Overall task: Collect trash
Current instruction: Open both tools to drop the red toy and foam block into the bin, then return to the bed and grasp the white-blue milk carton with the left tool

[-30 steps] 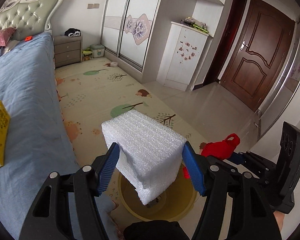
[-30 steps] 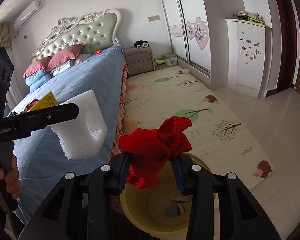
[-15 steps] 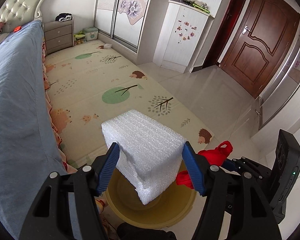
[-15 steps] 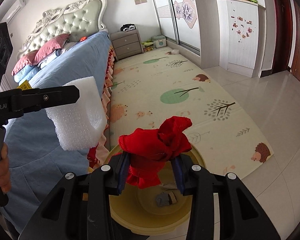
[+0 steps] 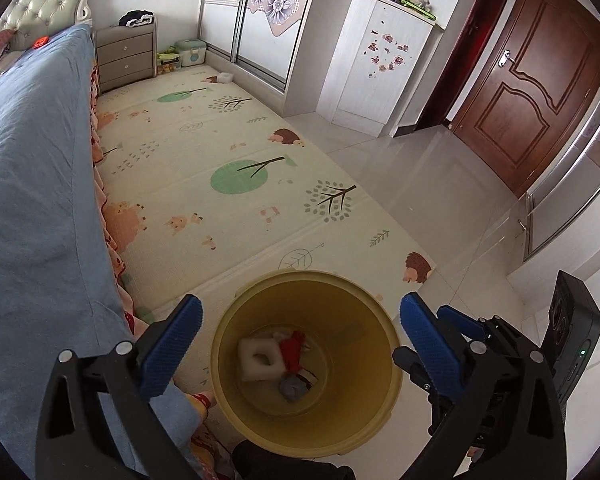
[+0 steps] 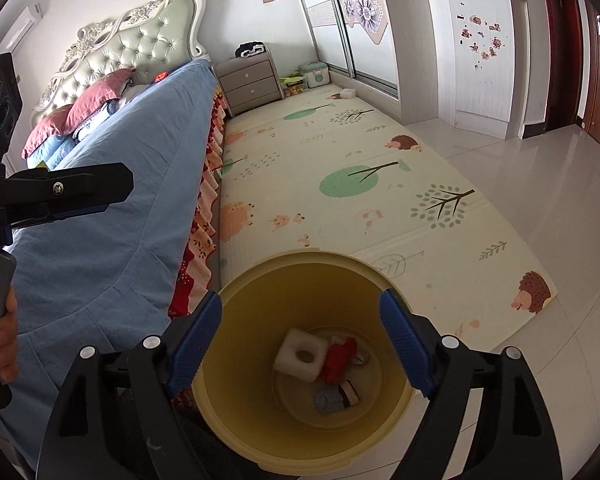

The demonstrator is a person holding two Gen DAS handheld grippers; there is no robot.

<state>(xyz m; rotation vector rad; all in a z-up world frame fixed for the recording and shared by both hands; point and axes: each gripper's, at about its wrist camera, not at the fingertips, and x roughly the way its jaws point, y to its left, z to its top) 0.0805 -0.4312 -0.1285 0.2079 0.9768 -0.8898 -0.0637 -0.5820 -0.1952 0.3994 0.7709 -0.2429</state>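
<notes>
A home bedroom: bed (image 6: 112, 184), nightstand (image 6: 249, 80), sliding wardrobe (image 5: 260, 16), play mat (image 5: 228, 184)

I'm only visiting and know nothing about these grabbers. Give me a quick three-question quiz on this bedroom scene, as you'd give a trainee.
1. True or false: the left gripper and the right gripper are both open and hold nothing.
2. Which lies inside the yellow bin? A) a pillow B) a white foam block C) a shoe
3. Fill in: beside the foam block lies a crumpled ___ bag.

Key: 1 true; 2 B; 3 red.
</notes>
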